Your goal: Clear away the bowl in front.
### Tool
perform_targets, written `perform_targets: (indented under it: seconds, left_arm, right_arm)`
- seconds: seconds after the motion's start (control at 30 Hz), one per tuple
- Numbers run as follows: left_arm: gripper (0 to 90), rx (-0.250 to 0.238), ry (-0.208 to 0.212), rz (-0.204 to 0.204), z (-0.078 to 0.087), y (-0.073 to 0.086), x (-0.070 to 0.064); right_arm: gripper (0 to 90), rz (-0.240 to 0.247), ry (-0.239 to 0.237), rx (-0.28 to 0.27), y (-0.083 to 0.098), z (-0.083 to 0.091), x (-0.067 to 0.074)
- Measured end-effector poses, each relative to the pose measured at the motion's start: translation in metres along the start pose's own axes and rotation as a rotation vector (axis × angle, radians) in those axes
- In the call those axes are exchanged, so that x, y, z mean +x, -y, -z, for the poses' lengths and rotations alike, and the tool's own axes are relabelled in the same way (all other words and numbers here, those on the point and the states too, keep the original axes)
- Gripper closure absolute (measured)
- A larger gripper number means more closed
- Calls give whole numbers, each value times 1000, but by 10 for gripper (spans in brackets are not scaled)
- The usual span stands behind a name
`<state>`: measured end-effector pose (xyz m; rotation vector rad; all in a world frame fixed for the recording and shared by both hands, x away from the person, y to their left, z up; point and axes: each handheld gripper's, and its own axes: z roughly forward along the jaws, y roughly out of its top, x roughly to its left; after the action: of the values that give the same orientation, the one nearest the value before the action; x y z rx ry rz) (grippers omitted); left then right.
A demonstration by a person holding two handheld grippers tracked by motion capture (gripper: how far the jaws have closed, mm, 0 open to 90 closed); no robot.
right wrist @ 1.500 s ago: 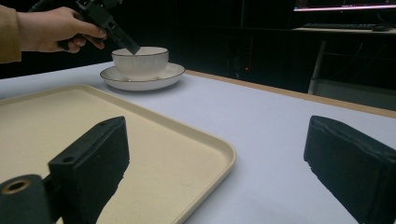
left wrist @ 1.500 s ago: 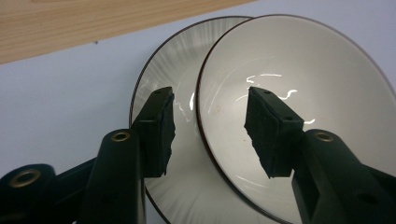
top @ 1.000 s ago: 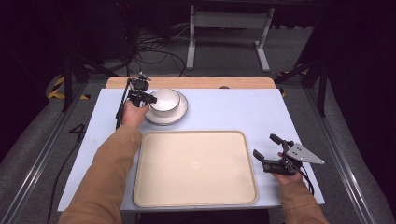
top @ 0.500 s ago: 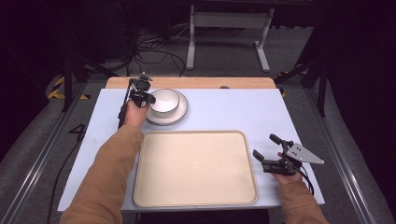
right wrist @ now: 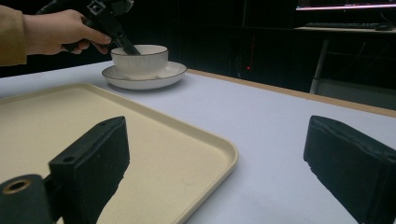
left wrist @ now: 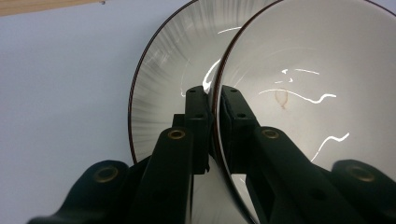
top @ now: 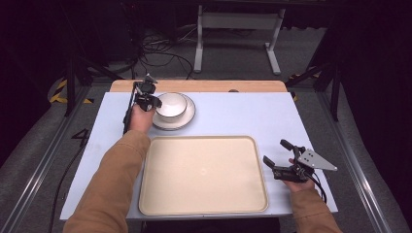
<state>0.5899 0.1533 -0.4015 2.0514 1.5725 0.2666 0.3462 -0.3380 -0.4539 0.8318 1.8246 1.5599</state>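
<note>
White glazed bowl (top: 170,105) sits on its saucer (top: 188,116) at the far left of the worktop (top: 233,114), and the left gripper (top: 145,99) has just closed its fingers (left wrist: 198,116) on the near rim, one inside the wall and one outside. Such a thin pinch on slick glaze could slip or tip the bowl if lifted quickly, dragging the saucer along. Between the hands lies the beige tray (top: 204,174), and at the right the right gripper (top: 282,162) rests on the worktop, its fingers (right wrist: 93,163) wide and holding nothing.

High view downward; gripper views close, level, sharing bowl (top: 171,105).
</note>
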Motion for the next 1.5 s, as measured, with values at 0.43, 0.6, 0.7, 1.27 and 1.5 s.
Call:
perform_targets:
  seconds: [0.43,0.6,0.7,1.27,1.5]
  left_arm:
    - [827,1,0,-19,17,-5,-3]
    - [824,-6,24,-30,27,-6,-4]
    - [821,-6,40,-36,32,-6,-5]
    - [820,-21,50,-71,67,-6,-9]
    - [820,-25,66,-106,82,-7,-16]
  right_arm:
    - [79,-1,-3,-1,0,0,0]
    - [79,-1,-3,-1,0,0,0]
    - [79,-2,-3,-2,0,0,0]
    - [79,5,6,-14,-1,1,0]
    - [78,5,4,-16,-1,1,0]
